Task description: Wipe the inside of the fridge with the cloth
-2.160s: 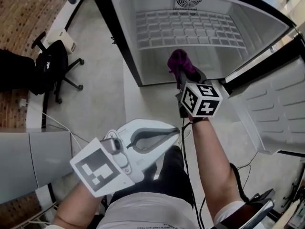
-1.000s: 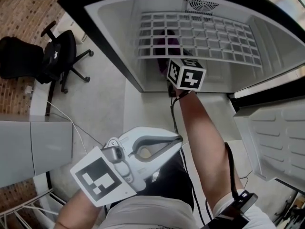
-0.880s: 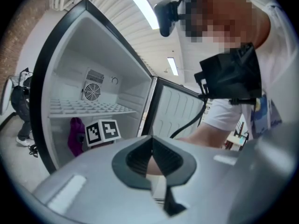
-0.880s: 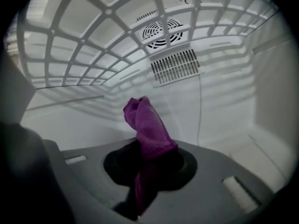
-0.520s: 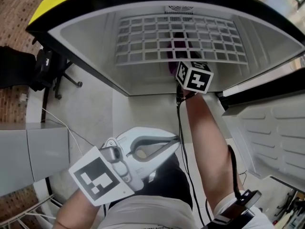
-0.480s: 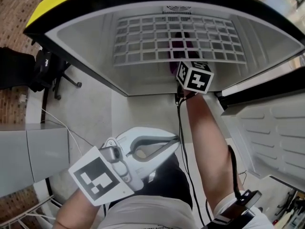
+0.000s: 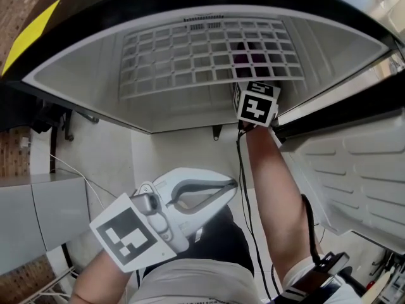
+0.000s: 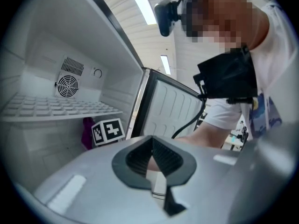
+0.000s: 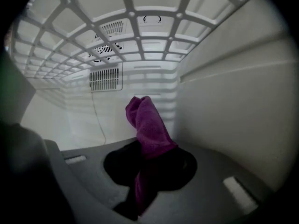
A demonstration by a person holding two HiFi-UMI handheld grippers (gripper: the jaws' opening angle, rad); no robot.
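Inside the fridge (image 7: 190, 109), beneath its shelf (image 7: 183, 61) at upper centre, the right gripper (image 9: 142, 181) pinches the purple cloth (image 9: 149, 125), seemingly touching nothing. Lower left, the left gripper (image 7: 233, 183) is closed, empty.

All views face the fridge (image 7: 177, 113) (right apparently from inside)

The grey plastic left gripper (image 8: 152, 143) fills the six o'clock half, its dark ribbed jaws meeting at the tips with nothing between them. At nine o'clock, the open white-walled fridge (image 8: 42, 55) shows a white wire shelf (image 8: 56, 108) and a round fan grille (image 8: 67, 84). Under the shelf, a black-and-white marker cube (image 8: 107, 130) sits just beside a purple cloth (image 8: 87, 132). A person in a white shirt (image 8: 275, 78) leans in at two o'clock
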